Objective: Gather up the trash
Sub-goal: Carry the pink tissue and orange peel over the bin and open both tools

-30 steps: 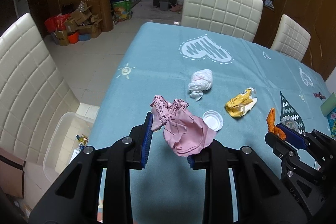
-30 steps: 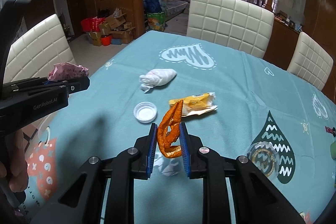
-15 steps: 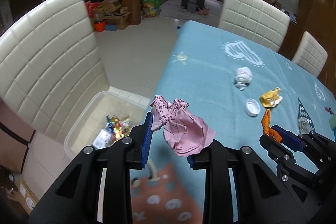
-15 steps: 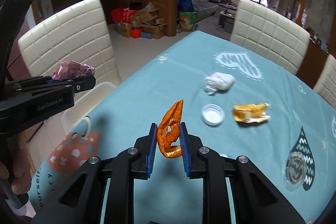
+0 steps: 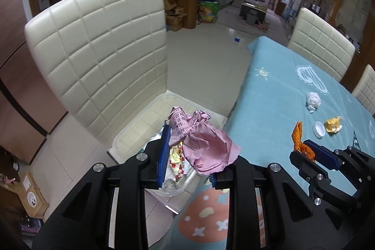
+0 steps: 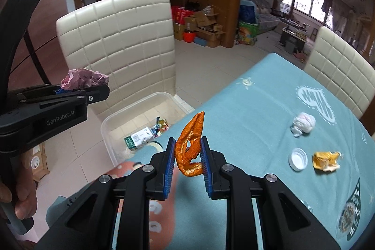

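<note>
My left gripper [image 5: 188, 152] is shut on a crumpled pink paper [image 5: 204, 147], held over the clear plastic bin [image 5: 131, 132] on the floor beside the table. That same gripper [image 6: 82, 90] and the pink paper [image 6: 84, 79] show at the left of the right wrist view. An orange peel [image 6: 189, 147] is clamped in my right gripper [image 6: 187, 157], above the table's left edge near the bin [image 6: 131, 114]. On the blue tablecloth [image 6: 257, 114] lie a white tissue wad [image 6: 303, 124], a white cap [image 6: 298, 159] and a yellow wrapper [image 6: 326, 160].
A cream quilted chair [image 5: 100, 48] stands right behind the bin, which holds wrappers [image 6: 145, 135]. More cream chairs [image 5: 323, 46] line the table's far side. Tiled floor [image 5: 206, 57] lies open beyond, with boxes [image 6: 204, 27] by a wooden counter.
Both grippers swung left off the middle of the table toward its edge. The bin and chair came into view, and the pink paper now hangs over the bin.
</note>
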Available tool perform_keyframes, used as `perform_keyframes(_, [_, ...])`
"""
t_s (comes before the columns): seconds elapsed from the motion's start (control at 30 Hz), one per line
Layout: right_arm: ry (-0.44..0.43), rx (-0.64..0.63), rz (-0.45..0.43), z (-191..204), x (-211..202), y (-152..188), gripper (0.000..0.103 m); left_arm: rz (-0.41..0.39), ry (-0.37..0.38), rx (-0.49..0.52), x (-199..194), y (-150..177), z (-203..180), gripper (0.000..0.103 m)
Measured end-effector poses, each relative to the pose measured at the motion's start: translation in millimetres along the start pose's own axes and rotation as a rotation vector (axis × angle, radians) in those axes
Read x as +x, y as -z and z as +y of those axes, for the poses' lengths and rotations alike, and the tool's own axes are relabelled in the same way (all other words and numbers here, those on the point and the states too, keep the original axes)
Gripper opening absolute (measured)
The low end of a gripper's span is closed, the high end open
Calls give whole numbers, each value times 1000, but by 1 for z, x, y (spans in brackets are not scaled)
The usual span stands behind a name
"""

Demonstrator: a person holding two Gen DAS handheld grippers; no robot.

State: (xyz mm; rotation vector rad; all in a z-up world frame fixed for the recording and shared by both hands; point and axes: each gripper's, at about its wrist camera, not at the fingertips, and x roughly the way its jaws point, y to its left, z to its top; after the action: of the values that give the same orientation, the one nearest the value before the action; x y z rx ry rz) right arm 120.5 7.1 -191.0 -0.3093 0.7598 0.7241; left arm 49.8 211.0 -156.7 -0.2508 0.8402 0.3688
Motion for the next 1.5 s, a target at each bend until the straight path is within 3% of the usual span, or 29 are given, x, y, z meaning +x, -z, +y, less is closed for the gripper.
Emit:
perform_keyframes(0.47, [-72,-70,-35,24,22,-38,21,8,-101,-59,5,-10,28,31])
perform_keyframes(0.5, [-76,-74,-36,24,25,-40,21,9,-108,-60,6,-12,28,37])
perform_keyframes(0.53, [-79,-77,-35,24,27,-42,21,15,-116,-65,9,-15,28,60])
perform_keyframes(0.6, [-86,-83,-33,24,33,-47,21,7,-135,-89,10,-18,31,92])
perform_keyframes(0.67, [-92,-87,-33,24,38,-50,21,-25,-133,-122,9,-21,35,93])
perform_keyframes(0.97, [-143,-114,-39,31,58,-66,26,0,-222,-143,20,-28,50,93])
perform_keyframes(1.0, [-145,-124,-31,34,60,-67,32,3,-226,-147,20,-28,52,93])
perform_keyframes(1.03, [-134,-130,-31,35,61,-67,55,8,-229,-152,21,-27,54,93])
perform_keyframes(1.07, [-109,-133,-52,36,58,-66,70,14,-236,-157,21,-25,55,93])
perform_keyframes(1.13, [-82,-130,-89,34,53,-63,72,19,-242,-159,20,-22,55,93])
perform_keyframes(1.5, [-10,-30,-57,-3,30,-45,72,-3,-208,-130,1,-21,38,93])
